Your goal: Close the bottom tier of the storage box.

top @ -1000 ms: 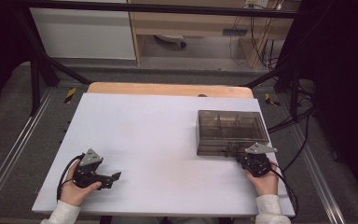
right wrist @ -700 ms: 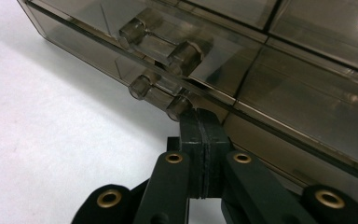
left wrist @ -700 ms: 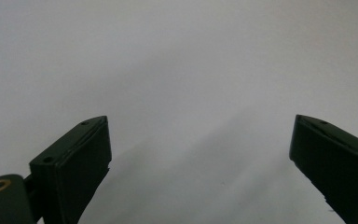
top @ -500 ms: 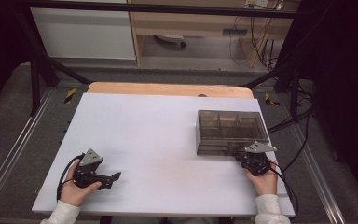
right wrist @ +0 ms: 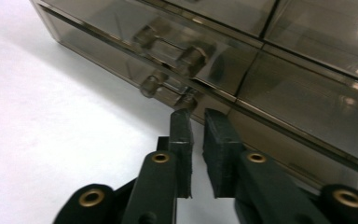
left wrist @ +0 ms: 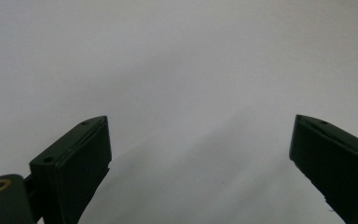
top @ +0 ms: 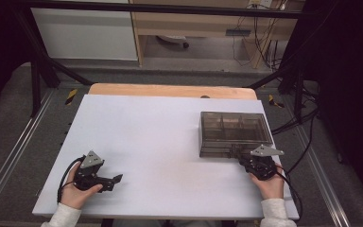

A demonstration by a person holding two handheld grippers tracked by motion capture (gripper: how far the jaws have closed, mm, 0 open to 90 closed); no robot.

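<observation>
Right gripper [right wrist: 196, 116] nearly closed with nothing held, at the front latch [right wrist: 186, 100] of the smoky plastic box [top: 234, 133] on the table's right, lid down, opening yet to begin.

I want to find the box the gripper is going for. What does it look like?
Look at the big white table, then its right side. There sits a smoky brown see-through plastic box with dividers inside and little clear handles on its front, right before the right gripper. It is the one box on the table.
</observation>
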